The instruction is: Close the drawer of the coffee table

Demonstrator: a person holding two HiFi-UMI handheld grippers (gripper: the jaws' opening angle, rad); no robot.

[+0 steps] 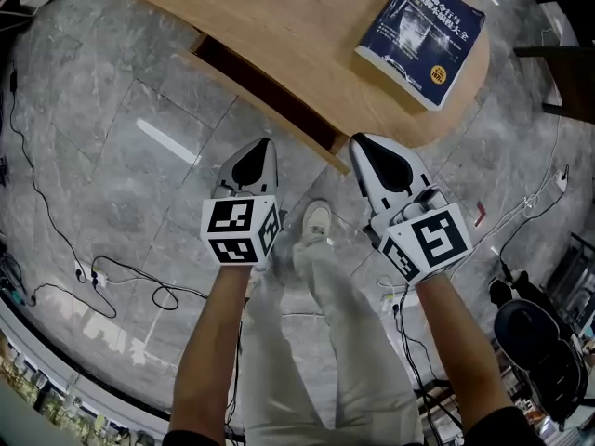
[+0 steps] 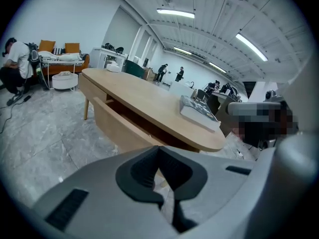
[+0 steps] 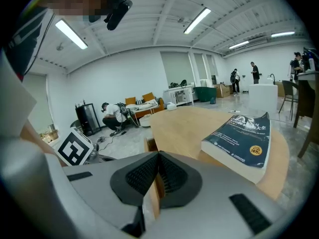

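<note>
The wooden coffee table (image 1: 307, 26) has its drawer (image 1: 265, 110) pulled out toward me, the dark inside showing. My left gripper (image 1: 268, 141) is shut and empty, its tip just short of the drawer front (image 2: 124, 131) near the middle. At the drawer's right corner is my right gripper (image 1: 356, 140), also shut, and the drawer's end edge (image 3: 148, 146) shows just past its tip (image 3: 158, 153). Whether either tip touches the wood I cannot tell. A dark blue book (image 1: 423, 31) lies on the table top (image 3: 189, 126).
My legs and a white shoe (image 1: 316, 221) are between the grippers on the grey stone floor. Cables and a power strip (image 1: 88, 272) lie to the left. A black chair (image 1: 544, 342) stands at the lower right. A person (image 3: 112, 114) crouches far off by a sofa.
</note>
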